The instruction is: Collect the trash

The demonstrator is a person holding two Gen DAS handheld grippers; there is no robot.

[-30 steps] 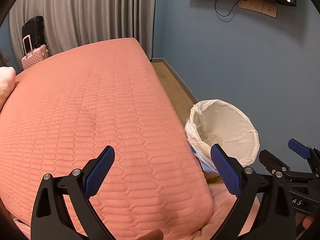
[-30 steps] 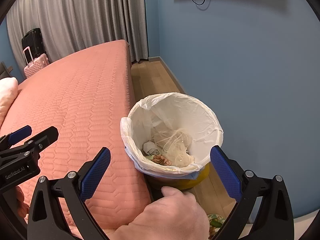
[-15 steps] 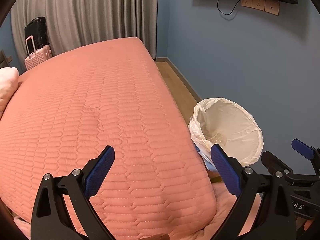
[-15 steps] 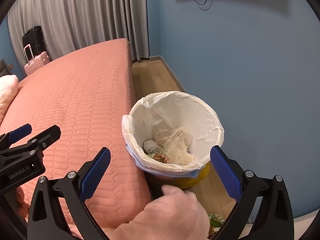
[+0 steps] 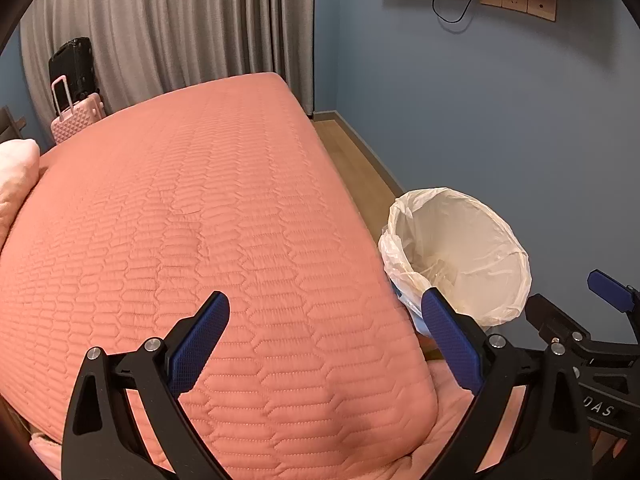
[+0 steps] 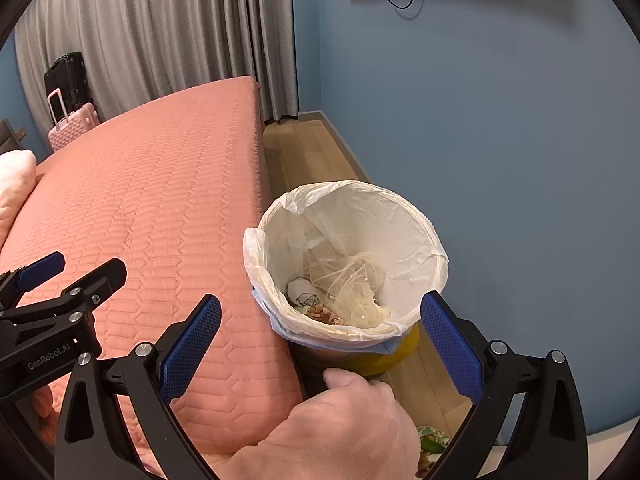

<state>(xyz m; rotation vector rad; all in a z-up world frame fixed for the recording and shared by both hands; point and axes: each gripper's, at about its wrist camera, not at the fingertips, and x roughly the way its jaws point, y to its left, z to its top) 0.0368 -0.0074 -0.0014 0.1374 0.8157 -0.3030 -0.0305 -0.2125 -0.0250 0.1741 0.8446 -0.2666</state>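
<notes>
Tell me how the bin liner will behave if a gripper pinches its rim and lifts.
The liner looks thin and crinkled, so it is likely floppy and will bunch. Its load, tangled strands and scraps, seems light. The film may tear if yanked.

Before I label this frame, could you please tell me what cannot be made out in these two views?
- Trash bin base: right wrist view, hidden behind the hand.
- Scraps on the floor: right wrist view, cut off by the hand and a finger of the right gripper; type unclear.
- Bin contents: left wrist view, hidden by the bag liner rim.
- Left gripper: open, holds nothing.
</notes>
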